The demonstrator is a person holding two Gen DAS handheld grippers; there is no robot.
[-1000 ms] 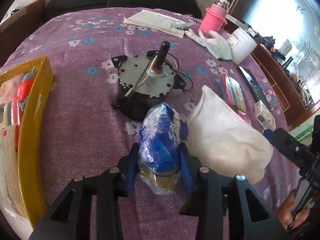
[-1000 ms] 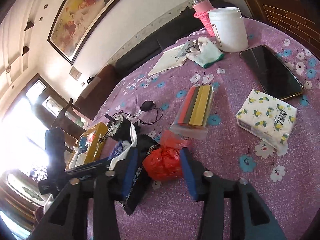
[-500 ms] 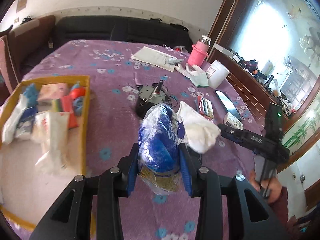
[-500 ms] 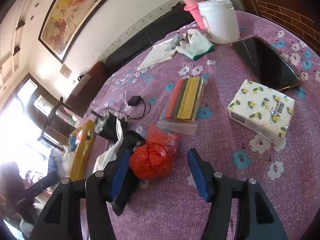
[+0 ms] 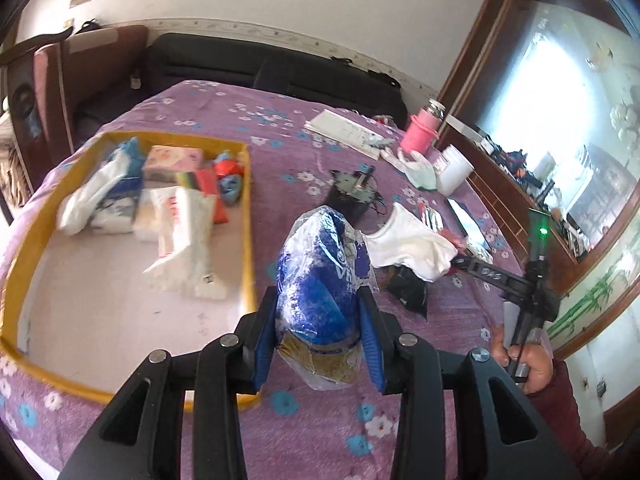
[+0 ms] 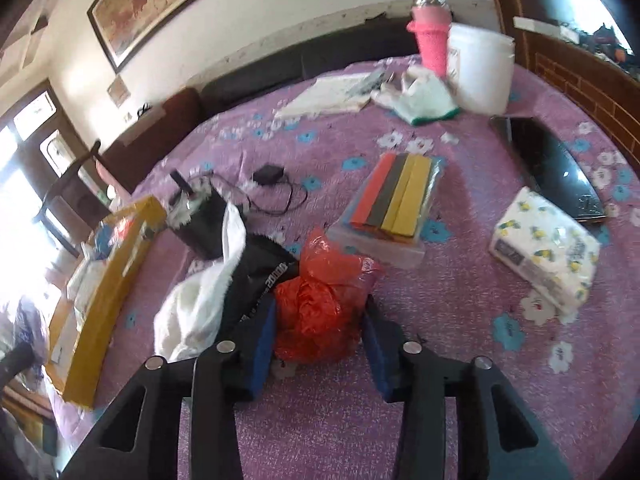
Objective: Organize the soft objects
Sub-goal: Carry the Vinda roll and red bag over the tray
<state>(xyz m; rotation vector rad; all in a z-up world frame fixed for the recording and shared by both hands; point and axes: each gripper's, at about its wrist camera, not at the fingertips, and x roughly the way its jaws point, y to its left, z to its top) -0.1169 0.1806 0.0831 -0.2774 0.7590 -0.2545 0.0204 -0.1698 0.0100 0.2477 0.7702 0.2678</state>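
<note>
Lifted higher than a second ago, the blue bag [image 5: 320,276] is now hanging over the worktop [image 5: 280,160] just right of the yellow tray [image 5: 250,240], with the motor [image 5: 354,192] far behind it at 12 o'clock. Packets and tissue packs are lying in the tray's far half. At 2 o'clock from the blue bag, a white cloth [image 5: 408,244] is draping over a black pouch [image 5: 408,288], standing between the two tools.

In the right view, the red bag [image 6: 320,304] is sitting on the worktop with the black pouch and white cloth touching it at 9 o'clock. A sponge pack [image 6: 396,200] is lying at 1 o'clock, a tissue pack [image 6: 548,248] at 3 o'clock, a phone [image 6: 548,168] beyond that.

The left tool [image 5: 320,336] is clenching the blue bag between both pads. The right tool [image 6: 320,340] is closing on the red bag, its left pad touching; whether the right pad is touching, I cannot tell.
</note>
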